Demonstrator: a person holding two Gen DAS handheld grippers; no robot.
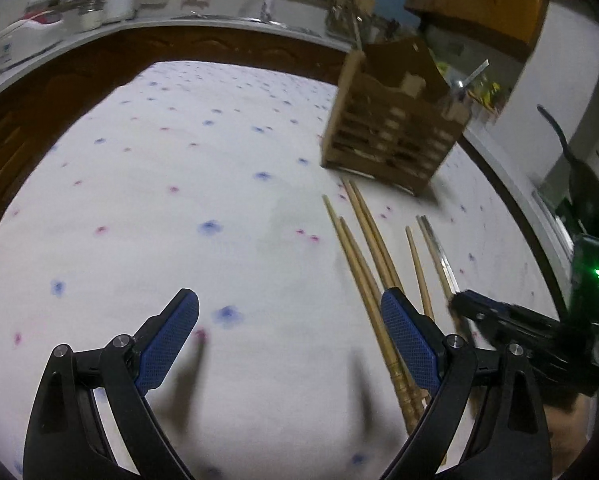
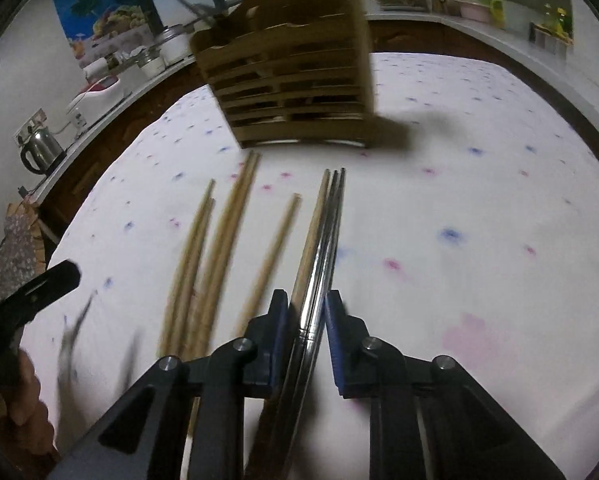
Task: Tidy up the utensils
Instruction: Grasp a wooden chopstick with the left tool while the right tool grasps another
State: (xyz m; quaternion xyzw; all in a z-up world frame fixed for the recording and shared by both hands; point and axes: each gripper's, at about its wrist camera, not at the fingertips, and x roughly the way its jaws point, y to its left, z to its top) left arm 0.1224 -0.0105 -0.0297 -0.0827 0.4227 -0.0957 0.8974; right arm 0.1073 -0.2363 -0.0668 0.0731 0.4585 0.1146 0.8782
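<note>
Table (image 1: 179,160), covered by a white cloth with blue and pink flower dots, fills both wrist views. Wooden caddy (image 2: 295,80), slatted and upright, stands at the far side of the cloth; its contents cannot be made out through blur.

Chopsticks lie in front of the caddy, tips pointing toward it. Wooden chopsticks (image 2: 219,240) form a loose fan of several sticks to the left in the right wrist view, one (image 2: 273,256) lying apart from the others. Steel chopsticks (image 2: 327,232), a pair with one more wooden stick (image 2: 309,236) pressed against their left side, lie rightmost in that view.

Right gripper (image 2: 306,316): jaws narrow, the steel pair and the adjoining wooden stick running between the blue pads near the thick ends. The left pad touches the wooden stick; a thin gap shows at the right pad, so a firm clamp cannot be confirmed.

Left gripper (image 1: 289,332): jaws wide, nothing but bare cloth between the pads; the wooden fan passes just behind its right finger (image 1: 407,340). The right gripper appears at this view's right edge, on the rightmost sticks.
</note>
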